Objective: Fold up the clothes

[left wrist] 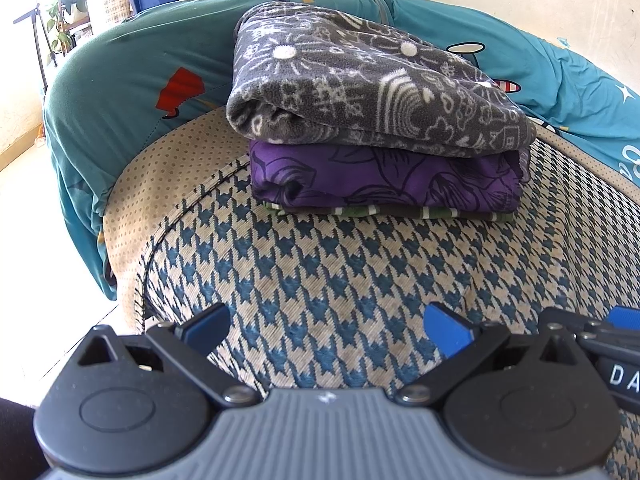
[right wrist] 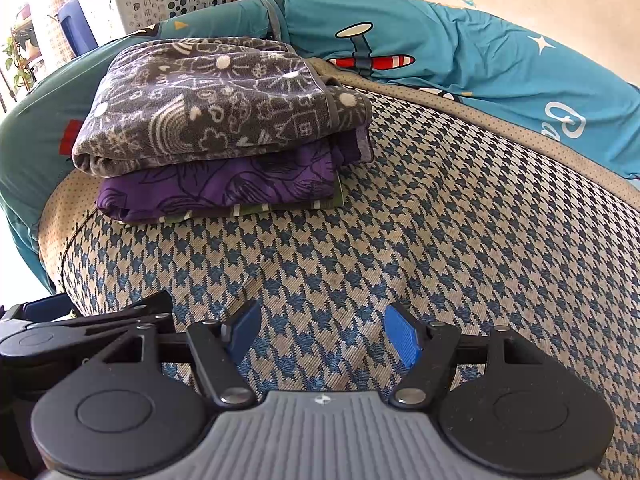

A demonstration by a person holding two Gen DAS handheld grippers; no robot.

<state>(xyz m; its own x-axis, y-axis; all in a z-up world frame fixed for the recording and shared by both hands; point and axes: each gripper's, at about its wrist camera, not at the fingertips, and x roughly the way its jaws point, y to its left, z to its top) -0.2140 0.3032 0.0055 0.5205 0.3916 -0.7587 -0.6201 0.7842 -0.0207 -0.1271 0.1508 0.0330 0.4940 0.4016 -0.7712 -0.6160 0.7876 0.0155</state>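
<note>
My jaws on both the left gripper (left wrist: 326, 330) and right gripper (right wrist: 322, 334) gape empty; the folded stack (left wrist: 372, 120), upper middle, looks done.

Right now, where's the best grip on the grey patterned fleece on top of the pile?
Probably the grey patterned fleece at its rolled fold, near-left corner, approached from the front. That rounded edge overhangs the purple floral garment, leaving room for a lower finger. Both grippers are open, empty.
</note>
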